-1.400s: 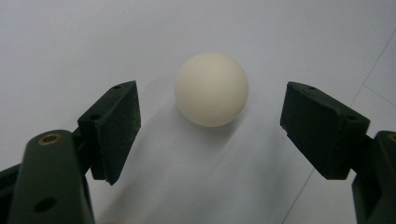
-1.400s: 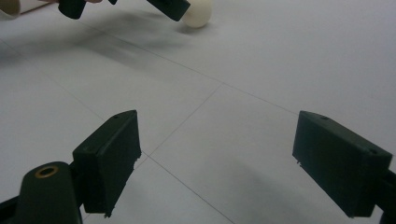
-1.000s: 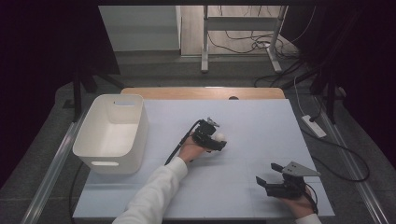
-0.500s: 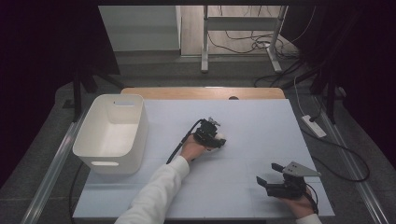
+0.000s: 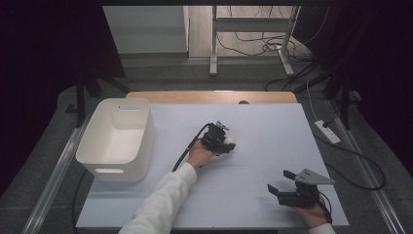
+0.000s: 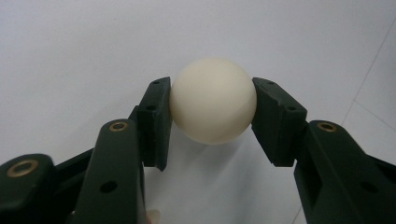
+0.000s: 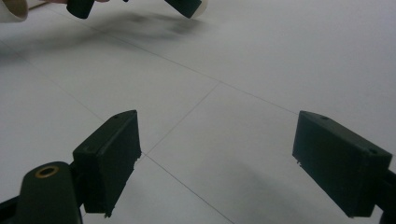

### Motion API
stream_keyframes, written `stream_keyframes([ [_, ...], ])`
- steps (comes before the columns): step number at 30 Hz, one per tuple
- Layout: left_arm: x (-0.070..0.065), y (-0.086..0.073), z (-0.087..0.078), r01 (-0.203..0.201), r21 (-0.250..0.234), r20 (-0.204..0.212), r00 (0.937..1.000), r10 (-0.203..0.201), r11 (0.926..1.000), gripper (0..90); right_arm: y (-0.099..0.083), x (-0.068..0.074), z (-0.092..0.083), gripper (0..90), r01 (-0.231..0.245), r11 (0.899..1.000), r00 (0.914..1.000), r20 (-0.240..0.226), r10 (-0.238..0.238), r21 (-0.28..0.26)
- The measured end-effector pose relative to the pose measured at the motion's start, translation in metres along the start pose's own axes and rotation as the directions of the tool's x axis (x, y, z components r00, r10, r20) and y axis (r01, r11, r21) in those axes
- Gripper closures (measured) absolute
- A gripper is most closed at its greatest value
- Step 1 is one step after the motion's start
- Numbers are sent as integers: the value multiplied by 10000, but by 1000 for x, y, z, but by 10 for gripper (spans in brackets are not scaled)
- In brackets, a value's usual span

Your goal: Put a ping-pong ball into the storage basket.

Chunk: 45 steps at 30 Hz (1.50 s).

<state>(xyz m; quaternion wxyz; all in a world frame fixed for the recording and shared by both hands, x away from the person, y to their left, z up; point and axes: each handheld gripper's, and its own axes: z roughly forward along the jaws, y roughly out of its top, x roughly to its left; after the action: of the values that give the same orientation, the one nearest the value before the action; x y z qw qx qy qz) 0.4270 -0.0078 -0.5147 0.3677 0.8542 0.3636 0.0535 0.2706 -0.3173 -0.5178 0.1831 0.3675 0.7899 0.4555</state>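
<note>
Ball [image 6: 212,106] mid-worktop [image 5: 263,126], right of white bin [image 5: 117,139], pinched at its widest by left claw [image 6: 212,122], jaws just closed onto it. Could squirt free on lifting: smooth, round, narrow contact. Right claw [image 7: 217,158] wide open, holding nothing.

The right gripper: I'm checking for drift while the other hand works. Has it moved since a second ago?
No. The right gripper sits at the same spot near the table's front right corner, fingers open.
</note>
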Motion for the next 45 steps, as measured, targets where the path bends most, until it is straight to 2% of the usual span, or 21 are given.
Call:
stream_keyframes([
  [16,-5,0,-13,-84,-243,-112,9999,81,9997,509,0,1,0,153,16,10000,10000,5,-16,-7],
  [25,-5,-1,-20,-10,-450,-78,10000,6,9990,508,0,1,0,153,24,10000,10000,7,-24,4],
  [45,-10,-4,-40,-183,-768,41,9998,186,9969,507,0,0,0,154,23,10000,10000,57,-23,-23],
])
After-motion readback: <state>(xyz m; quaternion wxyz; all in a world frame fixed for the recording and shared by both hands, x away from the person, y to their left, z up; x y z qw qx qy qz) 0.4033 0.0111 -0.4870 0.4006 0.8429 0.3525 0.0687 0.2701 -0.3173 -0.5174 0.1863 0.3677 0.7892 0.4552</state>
